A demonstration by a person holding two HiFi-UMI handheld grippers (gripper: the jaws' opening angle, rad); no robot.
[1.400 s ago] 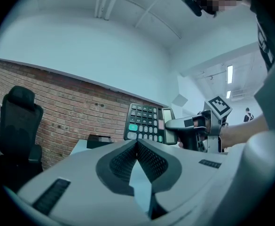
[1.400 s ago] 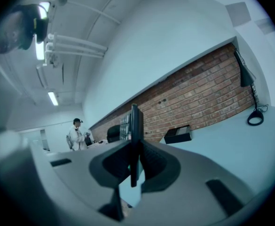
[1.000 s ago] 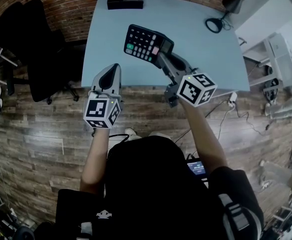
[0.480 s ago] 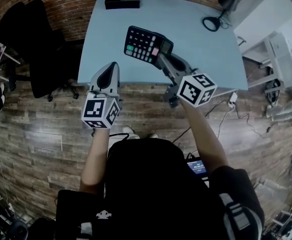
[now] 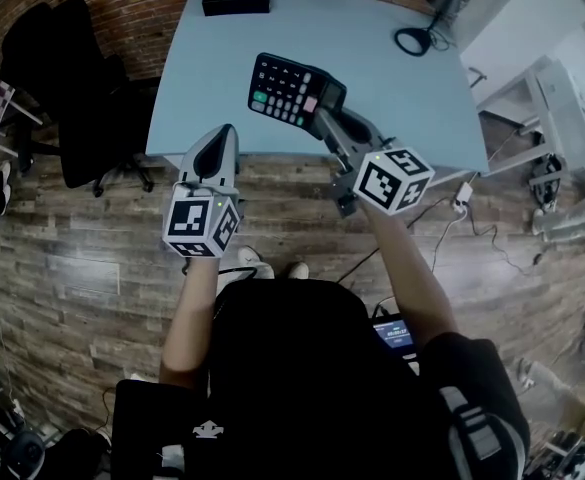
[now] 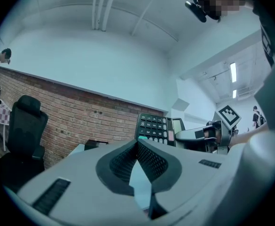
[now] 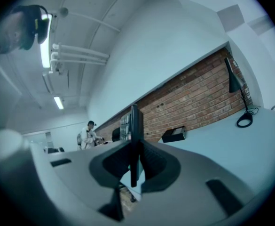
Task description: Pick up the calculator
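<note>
Above the table [image 5: 402,98], my right gripper [image 5: 324,118] pinches the calculator [image 5: 287,88] by its edge, my left gripper [image 5: 229,133] pressed together, empty.

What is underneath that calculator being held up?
The calculator, clamped in the right gripper, hangs above the blue table. The patch straight beneath it is hidden by the calculator itself.

Black calculator [image 5: 294,89], aloft, tilted
</note>
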